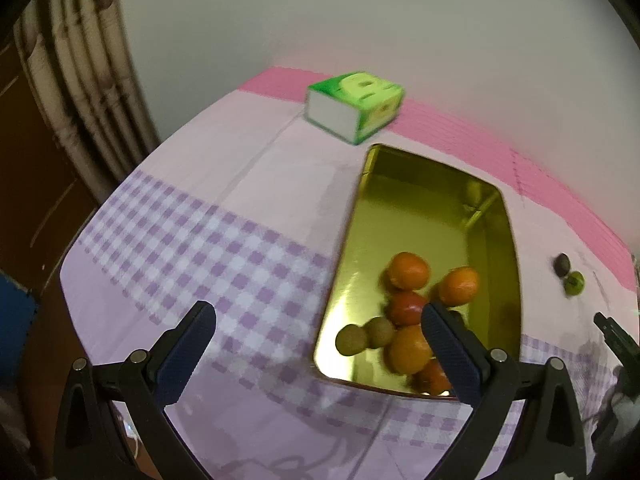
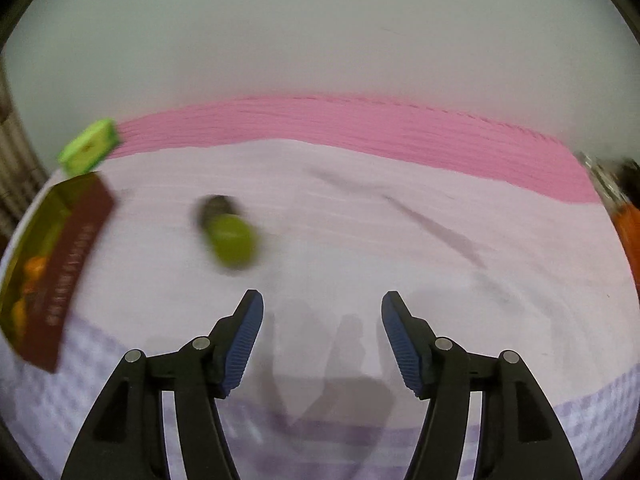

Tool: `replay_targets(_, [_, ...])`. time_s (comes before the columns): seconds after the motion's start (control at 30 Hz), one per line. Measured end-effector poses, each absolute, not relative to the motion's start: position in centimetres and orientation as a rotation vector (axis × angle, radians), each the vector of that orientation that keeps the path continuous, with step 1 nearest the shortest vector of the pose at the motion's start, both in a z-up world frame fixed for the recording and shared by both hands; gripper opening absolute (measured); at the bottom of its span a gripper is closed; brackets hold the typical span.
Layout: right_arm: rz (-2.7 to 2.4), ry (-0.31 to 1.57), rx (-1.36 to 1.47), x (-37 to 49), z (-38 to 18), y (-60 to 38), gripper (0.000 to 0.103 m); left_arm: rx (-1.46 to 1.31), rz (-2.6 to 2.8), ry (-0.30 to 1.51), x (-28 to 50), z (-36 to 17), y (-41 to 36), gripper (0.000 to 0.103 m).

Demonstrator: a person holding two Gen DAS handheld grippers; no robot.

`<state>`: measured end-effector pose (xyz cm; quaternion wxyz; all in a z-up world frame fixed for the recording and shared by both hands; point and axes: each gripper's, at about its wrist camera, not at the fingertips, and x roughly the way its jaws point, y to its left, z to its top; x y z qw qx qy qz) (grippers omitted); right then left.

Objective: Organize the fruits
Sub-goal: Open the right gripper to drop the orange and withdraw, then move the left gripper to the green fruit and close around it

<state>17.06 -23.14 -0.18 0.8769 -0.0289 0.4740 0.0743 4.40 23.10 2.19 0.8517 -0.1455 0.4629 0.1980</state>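
A gold-lined tin box point(image 1: 404, 208) lies on the pink cloth, holding oranges point(image 1: 408, 270), a red fruit point(image 1: 406, 307) and brown kiwis point(image 1: 352, 339) at its near end. My left gripper point(image 1: 318, 346) is open and empty, above the box's near left corner. A green fruit point(image 2: 232, 242) and a dark fruit point(image 2: 218, 206) lie on the cloth, ahead and left of my right gripper point(image 2: 322, 334), which is open and empty. Both also show small in the left wrist view point(image 1: 573, 282). The box point(image 2: 52, 264) shows at the far left of the right wrist view.
A green and white carton point(image 1: 354, 106) stands at the back by the pink strip point(image 2: 360, 128); it also shows in the right wrist view point(image 2: 88, 151). A curtain point(image 1: 80, 80) hangs at left. An orange object point(image 2: 630, 232) sits at the right edge.
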Motion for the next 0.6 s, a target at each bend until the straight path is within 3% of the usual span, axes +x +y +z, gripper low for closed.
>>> replay_targets(0.2, [0.091, 1.007, -0.061, 19.0, -2.0, -27.1, 0.065, -0.253, 0.270, 0.954, 6.6, 3.6, 17.9, 0.102])
replay_targets(0.4, [0.093, 0.999, -0.070, 20.6, -2.7, -28.0, 0.077, -0.168, 0.131, 0.989, 11.2, 3.7, 10.9, 0.102])
replay_targets(0.5, [0.125, 1.005, -0.078, 21.0, -3.0, -28.6, 0.089, -0.128, 0.065, 0.997, 13.4, 3.4, 7.5, 0.102])
replay_targets(0.53, [0.131, 1.005, -0.087, 20.9, -3.2, -28.7, 0.098, -0.122, 0.046, 1.001, 14.0, 3.3, 6.5, 0.102])
replay_targets(0.6, [0.153, 1.003, -0.086, 21.1, -3.3, -29.2, 0.100, -0.115, 0.011, 1.015, 15.3, 2.7, 4.3, 0.102])
